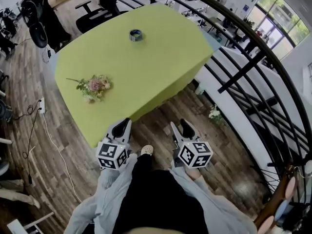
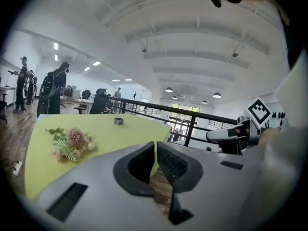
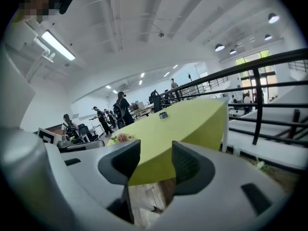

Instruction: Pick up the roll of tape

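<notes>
Bare tabletop between bouquet and tape

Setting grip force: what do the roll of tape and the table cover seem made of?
The roll of tape: dark, faintly glossy ring, likely plastic tape; too small to confirm. The table cover: matte yellow-green, hanging over the edges, probably cloth.

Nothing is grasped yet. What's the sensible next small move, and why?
Probably carry the right hand-held gripper forward over the table toward the roll of tape: its jaws stand apart and empty, and the tape lies untouched on the far side.
</notes>
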